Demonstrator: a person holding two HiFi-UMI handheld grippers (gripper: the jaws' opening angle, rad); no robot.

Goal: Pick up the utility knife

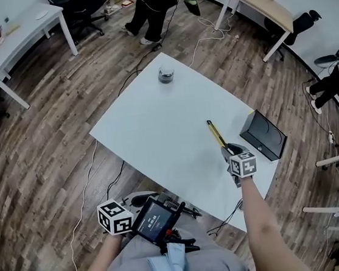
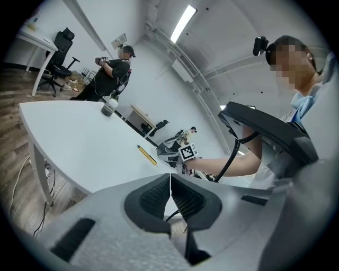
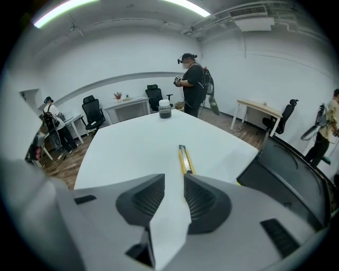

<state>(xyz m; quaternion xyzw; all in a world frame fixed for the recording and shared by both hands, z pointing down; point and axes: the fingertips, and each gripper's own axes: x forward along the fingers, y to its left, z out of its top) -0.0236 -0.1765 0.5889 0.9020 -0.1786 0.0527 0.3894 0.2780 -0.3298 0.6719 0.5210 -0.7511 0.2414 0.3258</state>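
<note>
– Grippers first: how are they held?

– Low over the near right part of the table [image 1: 151,134], the right gripper [image 3: 174,182] is held with its jaws parted by a narrow gap and nothing caught between them. Off the table's near left edge, down by the lap, the left gripper [image 2: 170,177] is held with its jaws pressed together on nothing.

– And the knife [image 3: 184,156]?

– It is laid flat on the table just beyond the right jaws and pointed toward the far side, with its near end almost at the right-hand jaw. No contact can be made out. A black box [image 1: 263,134] is stood just right of it at the table's edge, and a jar [image 1: 166,74] is set well apart at the far end.

– Why that arrangement?

– The approach is judged to be made end-on, along the handle, so that the slim body can be taken across its width. The gap is thought wide enough for that. As the knife is seen slightly right of centre, a small shift right would be called for before closing. The left gripper is taken to be parked, one gripper being enough.
</note>
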